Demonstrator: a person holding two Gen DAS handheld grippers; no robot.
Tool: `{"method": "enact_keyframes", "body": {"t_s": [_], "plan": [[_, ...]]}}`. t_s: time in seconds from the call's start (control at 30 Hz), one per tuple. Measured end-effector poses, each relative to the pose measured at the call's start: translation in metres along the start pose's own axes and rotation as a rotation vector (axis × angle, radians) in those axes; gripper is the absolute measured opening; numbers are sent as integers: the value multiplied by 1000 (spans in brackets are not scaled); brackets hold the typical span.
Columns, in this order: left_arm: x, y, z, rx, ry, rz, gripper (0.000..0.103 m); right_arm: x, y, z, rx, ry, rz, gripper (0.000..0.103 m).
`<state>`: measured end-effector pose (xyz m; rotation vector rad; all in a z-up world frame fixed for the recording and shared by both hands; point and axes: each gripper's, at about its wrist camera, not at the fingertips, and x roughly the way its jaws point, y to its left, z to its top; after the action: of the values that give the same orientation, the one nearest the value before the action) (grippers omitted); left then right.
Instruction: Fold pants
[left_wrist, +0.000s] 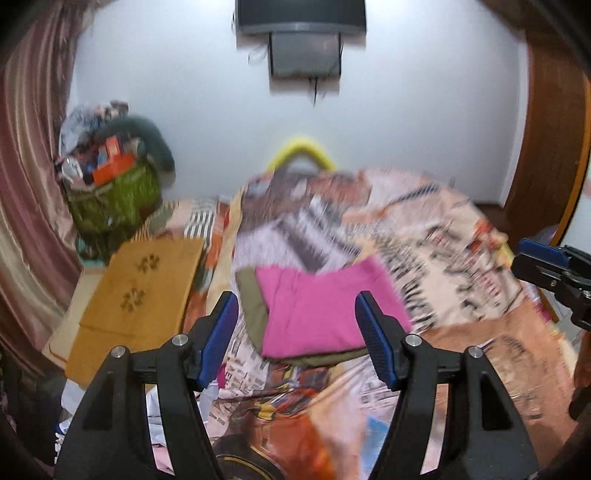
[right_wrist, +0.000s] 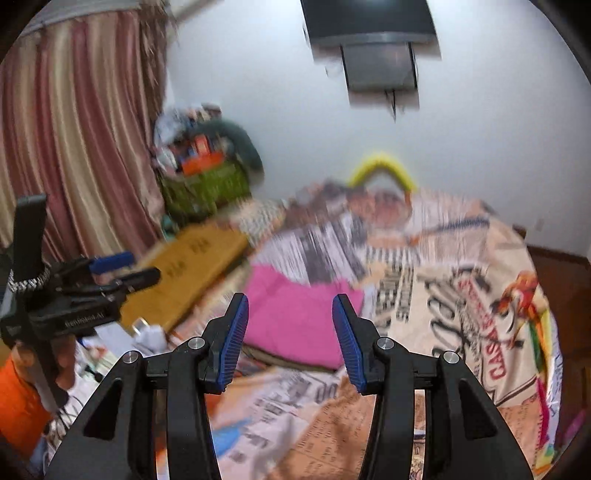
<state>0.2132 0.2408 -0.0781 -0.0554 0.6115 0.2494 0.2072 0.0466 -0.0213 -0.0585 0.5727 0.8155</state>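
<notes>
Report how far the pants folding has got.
Looks done: the pink pants lie in a flat, compact rectangle on the patterned bedspread, atop an olive layer showing at the edges. In hand: nothing; the left hand-held gripper and right hand-held gripper are both open, off the fabric. Left: probably nothing, though motion blur hides the fold's neatness.
</notes>
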Motion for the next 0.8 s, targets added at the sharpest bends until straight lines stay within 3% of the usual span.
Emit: {"method": "enact_keyframes", "body": {"t_s": [0.3, 0.57, 0.67, 0.8], "plan": [[-122, -26, -4, -32, -208, 10, 66, -118, 56, -3, -90, -274, 9, 43], [-213, -48, -28, -8, -392, 21, 66, -164, 72, -22, -94, -365, -3, 43], [-234, -53, -36, -12, -430, 15, 77, -170, 75, -27, -88, -370, -3, 44], [-246, -57, -42, -20, -457, 22, 92, -171, 77, -29, -90, -377, -21, 65]]}}
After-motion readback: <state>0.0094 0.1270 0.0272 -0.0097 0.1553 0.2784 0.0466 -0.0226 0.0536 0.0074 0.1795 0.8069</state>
